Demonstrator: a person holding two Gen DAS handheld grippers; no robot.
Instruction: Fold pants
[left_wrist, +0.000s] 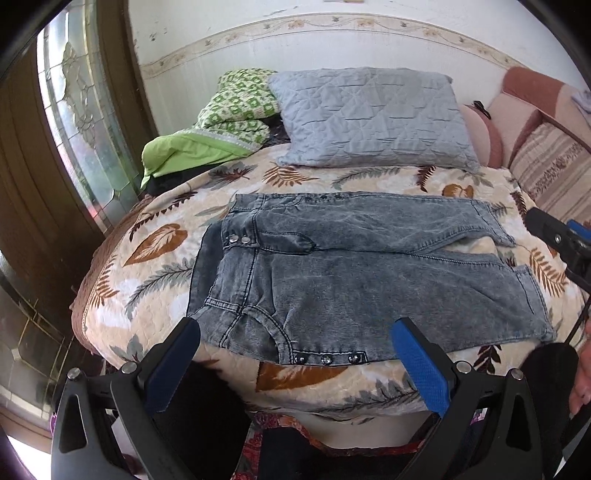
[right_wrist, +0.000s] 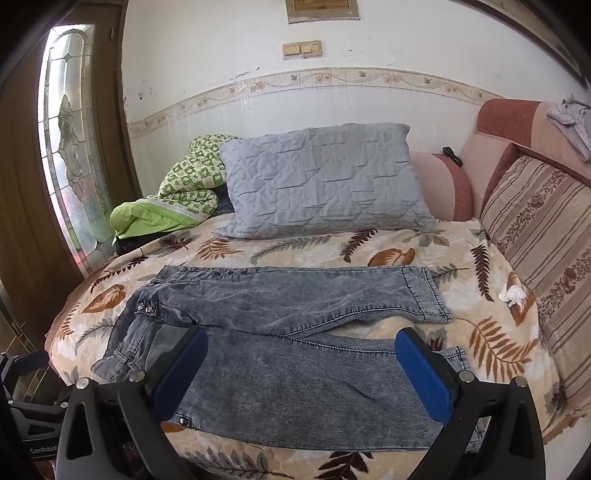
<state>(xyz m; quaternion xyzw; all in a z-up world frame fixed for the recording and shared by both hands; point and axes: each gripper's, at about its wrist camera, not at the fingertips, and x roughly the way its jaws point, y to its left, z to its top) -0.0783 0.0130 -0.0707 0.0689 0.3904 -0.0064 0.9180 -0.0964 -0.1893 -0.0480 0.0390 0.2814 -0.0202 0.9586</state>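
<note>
Pre-fold stage, by my read: pants (left_wrist: 354, 273) lie flat on the bed (left_wrist: 155, 266), waist left, legs right, w/ left tongs (left_wrist: 295, 354) and right tongs (right_wrist: 301, 365) both apart, empty, hovering at near edge; next needs grabbing near leg's waist & hem.

text: "GenRobot" (cut off) | on: left gripper (right_wrist: 35, 439) body | right-wrist view

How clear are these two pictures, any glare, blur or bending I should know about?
Left wrist view: strong fisheye bending, the wall border arches, daylight glares through the glass door panel, the jeans are sharp, and a hand is blurred at the right edge. Right wrist view: same bending, dark corners, and the pillow evenly lit.
</note>
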